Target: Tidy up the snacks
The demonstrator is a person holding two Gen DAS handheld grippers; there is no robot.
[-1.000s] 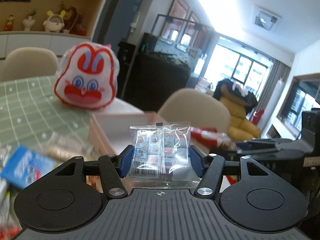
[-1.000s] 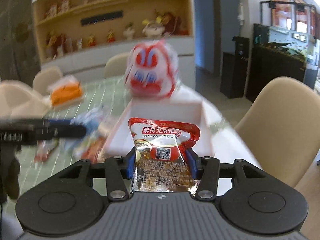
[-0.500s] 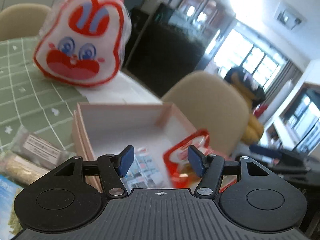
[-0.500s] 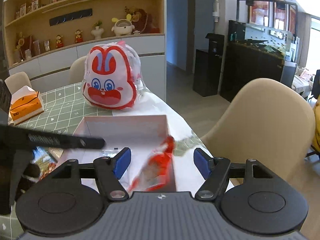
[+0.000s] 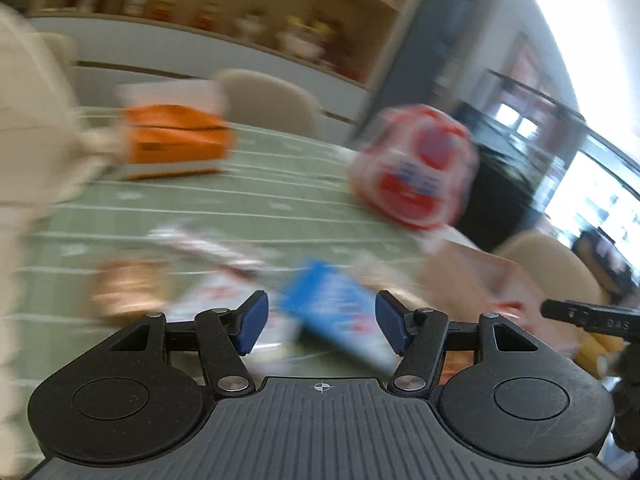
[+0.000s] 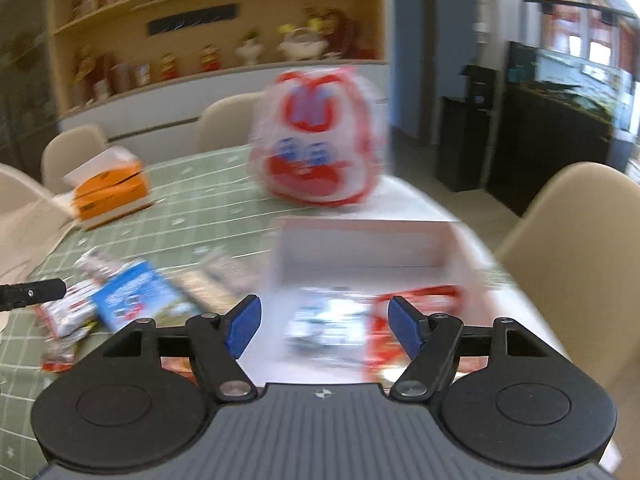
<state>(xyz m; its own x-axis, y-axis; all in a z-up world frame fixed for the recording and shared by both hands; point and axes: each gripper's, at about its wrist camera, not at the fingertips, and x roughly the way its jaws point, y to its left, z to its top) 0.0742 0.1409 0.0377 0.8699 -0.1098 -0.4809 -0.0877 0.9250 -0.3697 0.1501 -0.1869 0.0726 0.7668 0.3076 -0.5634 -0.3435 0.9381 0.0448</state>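
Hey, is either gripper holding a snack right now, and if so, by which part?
Nothing is held. The left gripper is open over the blue packet, and the right gripper is open above the box.

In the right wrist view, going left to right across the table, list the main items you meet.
Orange tissue box → blue snack packet → rabbit-face bag → red snack pouch, lying in the white box.
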